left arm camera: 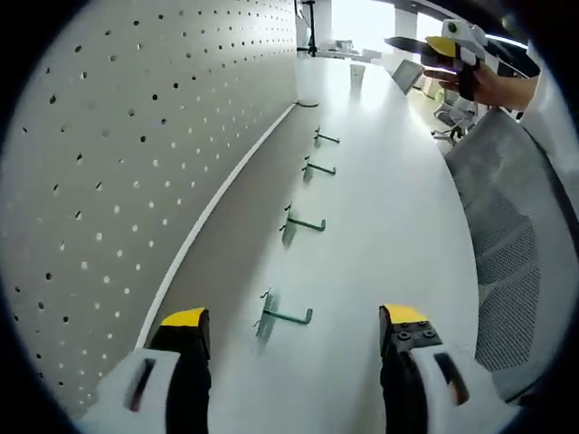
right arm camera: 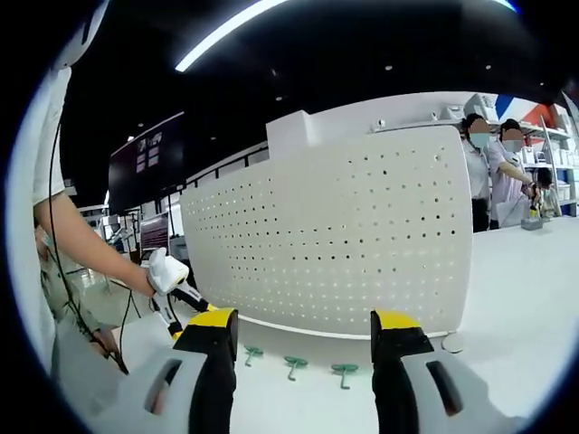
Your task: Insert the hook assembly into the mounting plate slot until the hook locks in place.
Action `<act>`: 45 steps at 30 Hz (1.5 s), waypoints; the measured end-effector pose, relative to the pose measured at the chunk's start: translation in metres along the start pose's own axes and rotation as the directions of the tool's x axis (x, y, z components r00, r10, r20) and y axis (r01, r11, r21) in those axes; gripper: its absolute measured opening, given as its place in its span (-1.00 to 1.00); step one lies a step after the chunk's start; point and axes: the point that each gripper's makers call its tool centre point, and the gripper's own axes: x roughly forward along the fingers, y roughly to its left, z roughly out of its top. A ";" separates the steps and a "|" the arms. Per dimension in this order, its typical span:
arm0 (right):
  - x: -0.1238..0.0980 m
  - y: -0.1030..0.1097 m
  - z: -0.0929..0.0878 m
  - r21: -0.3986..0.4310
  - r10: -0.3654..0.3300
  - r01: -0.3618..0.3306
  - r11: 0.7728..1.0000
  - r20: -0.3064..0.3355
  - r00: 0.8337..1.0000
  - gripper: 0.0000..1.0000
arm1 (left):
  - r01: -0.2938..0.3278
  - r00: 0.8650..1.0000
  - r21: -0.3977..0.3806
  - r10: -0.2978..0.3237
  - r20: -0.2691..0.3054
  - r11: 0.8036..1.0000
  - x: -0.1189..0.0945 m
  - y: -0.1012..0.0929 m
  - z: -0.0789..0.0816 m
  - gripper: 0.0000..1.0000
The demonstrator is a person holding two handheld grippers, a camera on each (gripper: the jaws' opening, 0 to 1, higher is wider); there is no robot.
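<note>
Left gripper [left arm camera: 294, 330] jaws stood spread low in frame, a hook [left arm camera: 286, 316] between them on the desk [left arm camera: 389, 226] (pegboard [left arm camera: 118, 163] upper left); right gripper [right arm camera: 294, 339] jaws likewise spread.

The left gripper [left arm camera: 294, 330] rose from the bottom of its view on two black jaws capped with yellow tips, each set in a pale grey housing with a dark slot; round screw heads studded the right jaw's black block. The right gripper [right arm camera: 294, 336] wore the same black, yellow and grey. At upper right of the left gripper view, a hand [left arm camera: 493, 86] showed beside a white sleeve. A thin black cable ran down the left of the right gripper view.
</note>
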 end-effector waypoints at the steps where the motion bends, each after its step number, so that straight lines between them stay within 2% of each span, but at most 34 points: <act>1: 0.000 0.000 -0.001 -0.002 0.000 0.000 1.000 -0.003 1.000 0.15 | 0.005 1.000 0.007 -0.005 -0.010 1.000 0.001 0.000 -0.001 0.58; 6: -0.001 0.003 -0.001 0.003 0.011 -0.011 1.000 0.007 1.000 0.16 | 0.024 0.998 0.058 -0.021 -0.052 0.998 0.004 0.002 -0.005 0.60; 10: 0.000 0.006 -0.002 -0.013 0.022 -0.022 1.000 -0.001 1.000 0.16 | 0.033 0.997 0.058 -0.029 -0.070 0.998 0.006 0.007 -0.007 0.58; 14: 0.000 0.006 -0.002 -0.014 0.023 -0.023 1.000 -0.001 1.000 0.15 | 0.061 0.993 0.085 -0.051 -0.111 0.995 0.007 0.008 -0.013 0.57; 24: 0.000 0.008 -0.003 0.001 0.035 -0.035 0.999 0.001 0.999 0.15 | 0.109 0.983 0.107 -0.091 -0.157 0.988 0.011 0.008 -0.017 0.54; 30: -0.001 0.008 -0.002 0.005 0.033 -0.033 0.999 -0.001 0.999 0.14 | 0.116 0.980 0.120 -0.095 -0.174 0.986 0.015 0.009 -0.020 0.51; 42: -0.001 0.008 -0.005 -0.005 0.036 -0.036 0.999 -0.012 0.999 0.13 | 0.130 0.964 0.185 -0.081 -0.252 0.974 0.022 0.004 -0.036 0.47; 45: -0.002 0.008 -0.005 -0.004 0.034 -0.034 0.999 -0.010 0.999 0.13 | 0.131 0.966 0.169 -0.088 -0.242 0.977 0.022 0.004 -0.034 0.46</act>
